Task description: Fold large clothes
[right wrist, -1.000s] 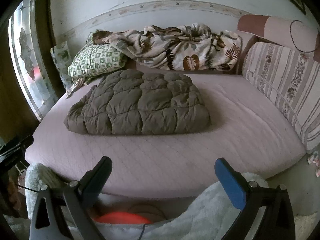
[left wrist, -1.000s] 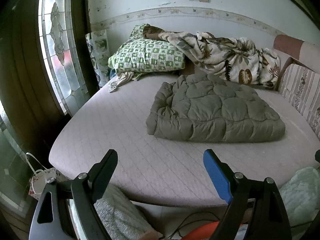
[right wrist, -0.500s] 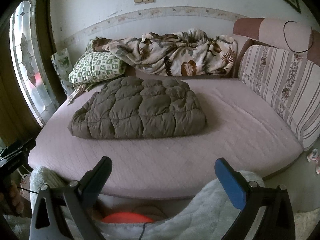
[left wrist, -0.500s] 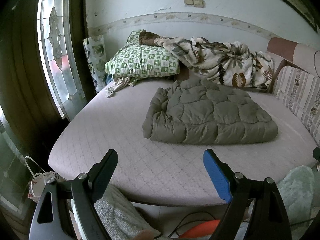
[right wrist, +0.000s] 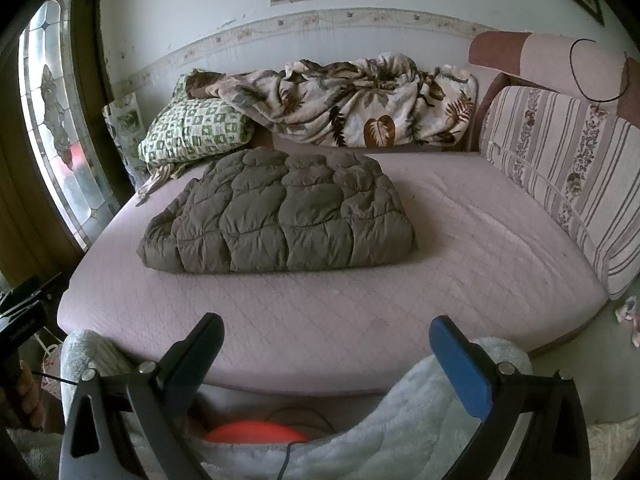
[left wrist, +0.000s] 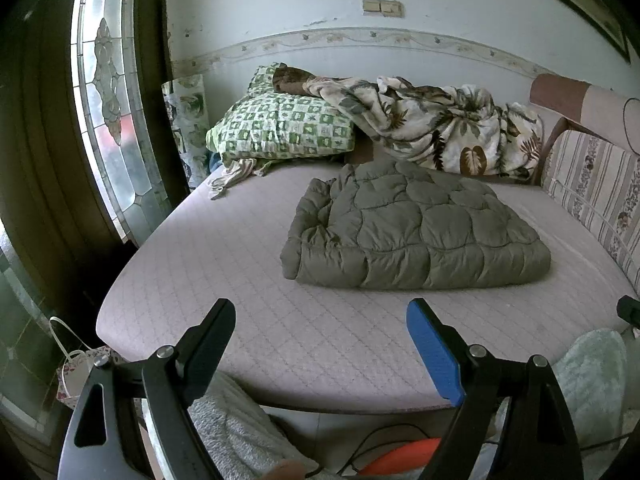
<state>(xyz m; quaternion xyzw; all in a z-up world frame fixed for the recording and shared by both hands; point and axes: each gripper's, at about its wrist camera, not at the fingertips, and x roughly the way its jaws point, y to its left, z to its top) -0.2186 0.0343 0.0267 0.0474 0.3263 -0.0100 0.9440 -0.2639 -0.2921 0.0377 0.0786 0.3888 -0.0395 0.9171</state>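
Folded quilt (left wrist: 416, 228) lies on the bed (left wrist: 224, 280) at 12 o'clock; both the left gripper (left wrist: 320, 324) and right gripper (right wrist: 326, 340) are spread, holding nothing.

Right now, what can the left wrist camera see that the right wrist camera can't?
Only the left wrist view shows the white paper bag on the floor by the window, and the left claw, open. Only the right wrist view shows the right claw, open, the small thing on the floor right of the bed, and a hand holding the other gripper. Both show the folded coat on the bed, the green pillow and the leafy blanket.
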